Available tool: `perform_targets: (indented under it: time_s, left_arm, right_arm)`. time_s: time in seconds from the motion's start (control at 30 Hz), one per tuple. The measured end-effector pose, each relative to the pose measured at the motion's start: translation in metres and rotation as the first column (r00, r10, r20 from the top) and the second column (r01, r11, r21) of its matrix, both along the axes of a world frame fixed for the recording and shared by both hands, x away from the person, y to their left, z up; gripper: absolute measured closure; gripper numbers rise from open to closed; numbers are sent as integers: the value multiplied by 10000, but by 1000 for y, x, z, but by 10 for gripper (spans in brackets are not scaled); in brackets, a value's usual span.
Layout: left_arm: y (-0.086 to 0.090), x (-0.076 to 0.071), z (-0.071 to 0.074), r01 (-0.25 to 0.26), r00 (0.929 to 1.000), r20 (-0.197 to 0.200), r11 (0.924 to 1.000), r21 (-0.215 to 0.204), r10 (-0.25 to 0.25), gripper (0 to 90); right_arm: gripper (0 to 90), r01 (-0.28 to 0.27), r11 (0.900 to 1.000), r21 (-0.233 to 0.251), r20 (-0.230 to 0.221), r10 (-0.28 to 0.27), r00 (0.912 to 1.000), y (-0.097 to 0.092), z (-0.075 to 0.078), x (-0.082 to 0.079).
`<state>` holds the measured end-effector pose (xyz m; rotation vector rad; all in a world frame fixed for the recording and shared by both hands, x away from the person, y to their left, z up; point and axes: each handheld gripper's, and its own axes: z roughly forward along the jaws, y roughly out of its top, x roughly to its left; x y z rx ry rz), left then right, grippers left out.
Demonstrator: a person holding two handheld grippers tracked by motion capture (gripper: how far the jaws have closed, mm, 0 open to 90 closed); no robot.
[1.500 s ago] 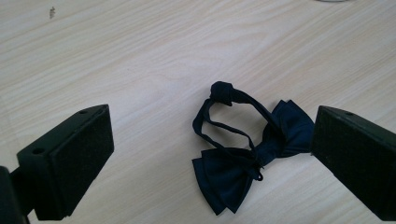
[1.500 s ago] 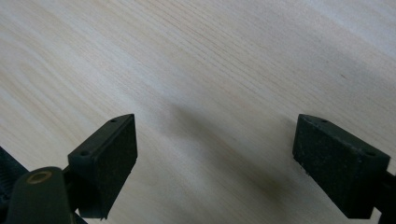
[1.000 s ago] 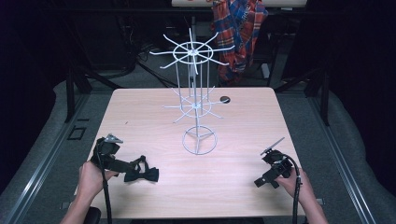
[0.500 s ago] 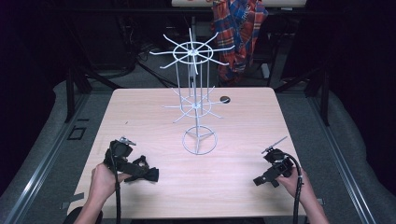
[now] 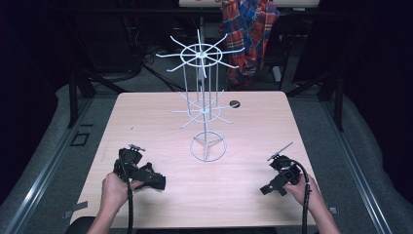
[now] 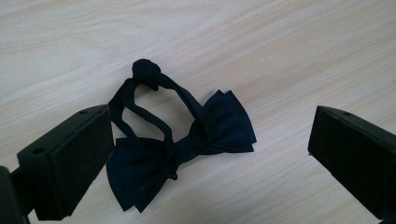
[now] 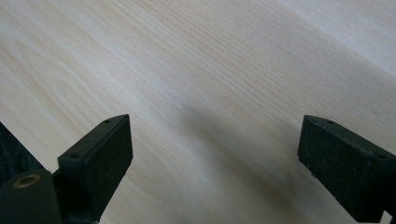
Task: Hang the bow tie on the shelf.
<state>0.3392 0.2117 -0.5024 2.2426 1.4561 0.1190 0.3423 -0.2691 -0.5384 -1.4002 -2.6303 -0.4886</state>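
Note:
A black bow tie (image 6: pixel 187 144) with a knotted strap loop lies flat on the light wooden table (image 5: pixel 160 122), near its front left (image 5: pixel 159 184). My left gripper (image 6: pixel 208 121) hovers over it, open, one jaw on each side of the tie and neither touching it. From above, that gripper (image 5: pixel 146 174) is held by a hand at the table's front left. My right gripper (image 7: pixel 212 126) stands open over bare wood, nothing between its jaws; a hand holds it (image 5: pixel 269 188) at the front right.
A tall white wire rack (image 5: pixel 205 87) with two tiers of radiating hooks rises from a ring base (image 5: pixel 208 146) at the table's middle. A small dark round object (image 5: pixel 234 104) lies behind it. A plaid garment (image 5: pixel 248 34) hangs beyond the far edge.
My left gripper has moved right and forward until its jaws straddle the bow tie. The right gripper has barely shifted.

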Motion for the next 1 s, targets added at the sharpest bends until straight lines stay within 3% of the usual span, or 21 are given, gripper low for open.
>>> perform_targets:
  time_s: [0.27, 0.3, 0.33, 0.4, 0.5, 0.53, 0.63, 0.73, 0.77, 0.9, 1.0]
  left_arm:
    - [-7, 5, -10, 276, 9990, -363, 9992, 276, -266, 144]
    - [-8, 6, -12, 381, 9983, -462, 9989, 291, -367, 171]
    - [-9, 6, -15, 448, 9971, -628, 9988, 205, -434, 293]
    - [-9, 7, -18, 567, 9953, -802, 9980, 273, -543, 329]
    - [-9, 9, -19, 652, 9948, -802, 9976, 213, -633, 413]
    - [-8, 9, -20, 680, 9944, -822, 9976, 142, -667, 499]
    - [-10, 11, -24, 716, 9917, -1063, 9974, -104, -723, 513]
    - [-13, 12, -26, 754, 9912, -1109, 9967, 296, -717, 538]
    - [-15, 12, -27, 802, 9917, -1048, 9955, 502, -746, 557]
    - [-17, 14, -30, 1135, 9884, -1136, 9869, 1143, -1005, 592]
    - [-16, 16, -33, 1126, 9874, -1249, 9860, 1229, -971, 637]
  right_arm:
    - [102, 107, 9998, -196, -2, -107, 9999, -8, 0, -3]
    - [102, 212, 9998, -27, 17, -212, 9998, -8, 0, -4]
    - [103, 112, 9997, -196, 18, -112, 9999, -8, 0, -4]
    - [103, 178, 9998, 13, -3, -178, 9998, -7, 0, -4]
    - [103, -35, 9995, -305, -75, 33, 10000, -8, 0, -3]
    - [104, -75, 9994, -347, -96, 72, 9999, -8, 0, -3]
    - [106, 111, 9995, -287, -50, -112, 9999, -6, -1, -4]
    - [106, 35, 9990, -438, -75, -38, 10000, -5, -1, -4]
    - [106, 189, 9994, -286, -21, -190, 9998, -3, -2, -5]
    - [108, 0, 9992, -402, -132, -5, 9999, -5, -1, -4]
    - [108, 137, 9996, -266, -93, -140, 9999, -5, -2, -5]
